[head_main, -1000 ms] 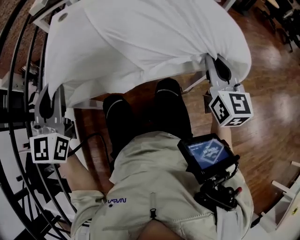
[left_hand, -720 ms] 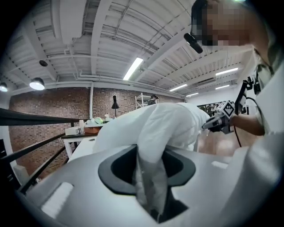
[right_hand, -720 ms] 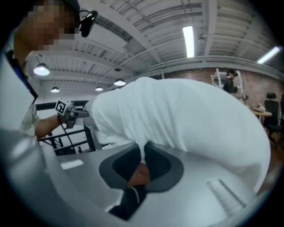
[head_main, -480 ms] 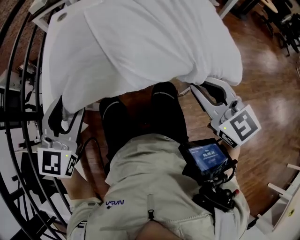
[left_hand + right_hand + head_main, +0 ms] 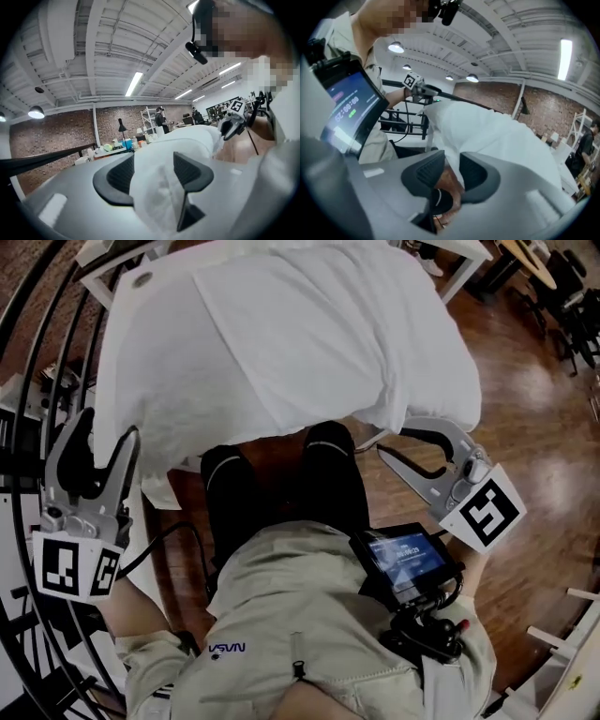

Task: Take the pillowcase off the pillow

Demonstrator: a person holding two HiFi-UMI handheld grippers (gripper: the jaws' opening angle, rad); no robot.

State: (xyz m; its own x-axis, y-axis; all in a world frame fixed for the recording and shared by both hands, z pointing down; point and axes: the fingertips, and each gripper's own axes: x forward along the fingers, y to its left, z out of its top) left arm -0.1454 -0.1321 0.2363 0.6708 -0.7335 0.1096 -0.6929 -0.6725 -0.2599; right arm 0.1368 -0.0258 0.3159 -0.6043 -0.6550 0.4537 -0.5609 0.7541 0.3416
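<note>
The white pillow in its pillowcase (image 5: 281,334) lies on a white table, and its near edge hangs over toward me. My left gripper (image 5: 103,427) is low at the left, just off the pillow's near left corner. Its jaws are opening wide, and loose white cloth (image 5: 159,187) lies between them without being pressed. My right gripper (image 5: 394,437) is under the near right corner of the pillow (image 5: 487,131). Its jaws are opening too: the cloth's edge brushes one pad, and floor and a shoe show through the gap.
The table's white rim (image 5: 98,263) shows at the far left. Black curved railings (image 5: 28,362) stand close on the left. My legs and black shoes (image 5: 328,446) are under the pillow's edge on the wooden floor (image 5: 544,427). A screen device (image 5: 403,554) hangs at my waist.
Both grippers, which were shut on the pillowcase's near corners, have opened and drawn back toward me. The lifted near edge has dropped and now hangs over the table.
</note>
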